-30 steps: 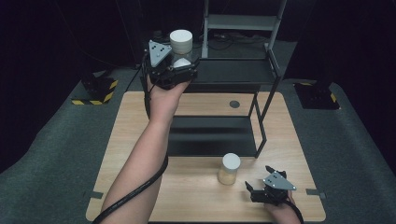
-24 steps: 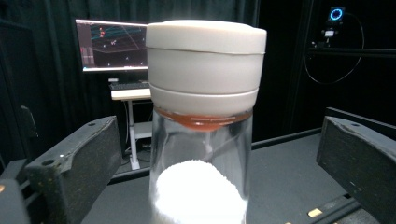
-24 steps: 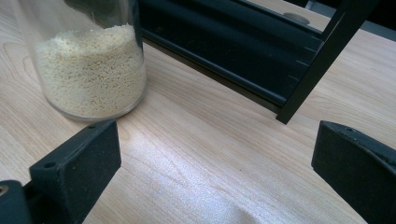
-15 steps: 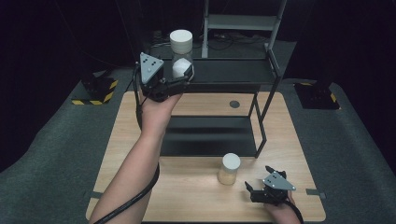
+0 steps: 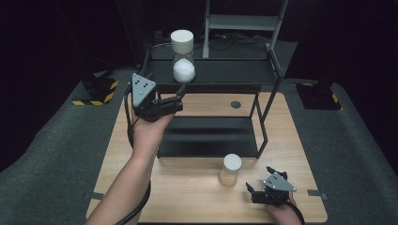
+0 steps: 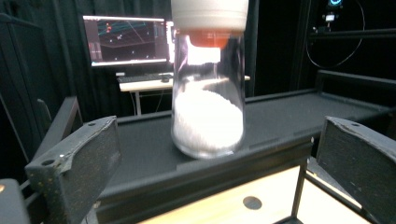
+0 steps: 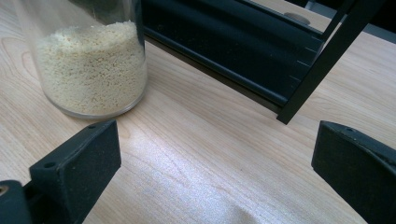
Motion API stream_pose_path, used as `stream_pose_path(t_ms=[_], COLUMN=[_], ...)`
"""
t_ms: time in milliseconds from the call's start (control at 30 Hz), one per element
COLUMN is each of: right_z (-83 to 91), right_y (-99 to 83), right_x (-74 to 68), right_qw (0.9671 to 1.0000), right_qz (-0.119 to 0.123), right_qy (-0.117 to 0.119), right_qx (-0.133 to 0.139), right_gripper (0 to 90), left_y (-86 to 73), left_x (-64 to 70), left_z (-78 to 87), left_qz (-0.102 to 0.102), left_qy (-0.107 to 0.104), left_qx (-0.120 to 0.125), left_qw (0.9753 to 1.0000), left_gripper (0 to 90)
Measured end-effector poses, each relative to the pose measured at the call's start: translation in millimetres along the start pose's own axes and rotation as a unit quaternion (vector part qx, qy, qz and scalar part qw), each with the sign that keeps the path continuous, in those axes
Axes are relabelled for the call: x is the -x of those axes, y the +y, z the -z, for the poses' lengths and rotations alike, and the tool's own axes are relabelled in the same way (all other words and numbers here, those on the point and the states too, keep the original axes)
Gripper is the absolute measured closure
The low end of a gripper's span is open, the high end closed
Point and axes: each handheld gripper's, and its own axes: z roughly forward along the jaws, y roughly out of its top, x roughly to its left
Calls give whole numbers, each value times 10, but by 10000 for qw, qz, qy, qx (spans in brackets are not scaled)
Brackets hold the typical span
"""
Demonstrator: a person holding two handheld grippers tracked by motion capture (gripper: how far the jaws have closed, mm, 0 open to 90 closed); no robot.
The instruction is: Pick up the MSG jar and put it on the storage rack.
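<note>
Jar of white powder [image 5: 183,58] stands upright on the black shelf [image 5: 234,72]; left gripper [image 5: 176,101], jaws spread and seemingly clear, sits just before it. Right gripper [image 5: 263,185] rests spread.

Left claw [image 5: 179,97]: black body, grey three-cornered plate on top with small dark dots, black cable trailing along bare forearm at lower left of frame. Right claw [image 5: 259,180]: black, same grey plate, lower right. Jaws: matte black blocks, small screw hole in each left-hand jaw. No sleeves visible.
</note>
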Motion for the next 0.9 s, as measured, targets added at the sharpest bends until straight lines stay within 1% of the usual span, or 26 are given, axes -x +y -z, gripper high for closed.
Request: stream_pose_path(t_ms=[300,433,600,733,900], right_z=[0,0,-1,-2,-3], right_y=[4,5,7,6,6], right_x=[-8,-10,-13,-14,-18], right_qw=[10000,10000,10000,10000,10000], right_qz=[12,20,29,40,64], right_qy=[-7,-9,-8,-9,-18], right_qx=[-12,-13,-17,-17,-13], right_gripper=[3,3,3,3,3], left_y=[-231,-347,-516,-688,-888], left_x=[2,25,33,43,28], left_z=[155,213,263,306,352], left_qz=[2,-38,10,46,178], left_qy=[-73,-109,-206,-261,-285], left_qx=[-170,-259,-410,-544,-691], left_qw=[9998,9996,9989,9982,9970], left_gripper=[4,4,4,4,4])
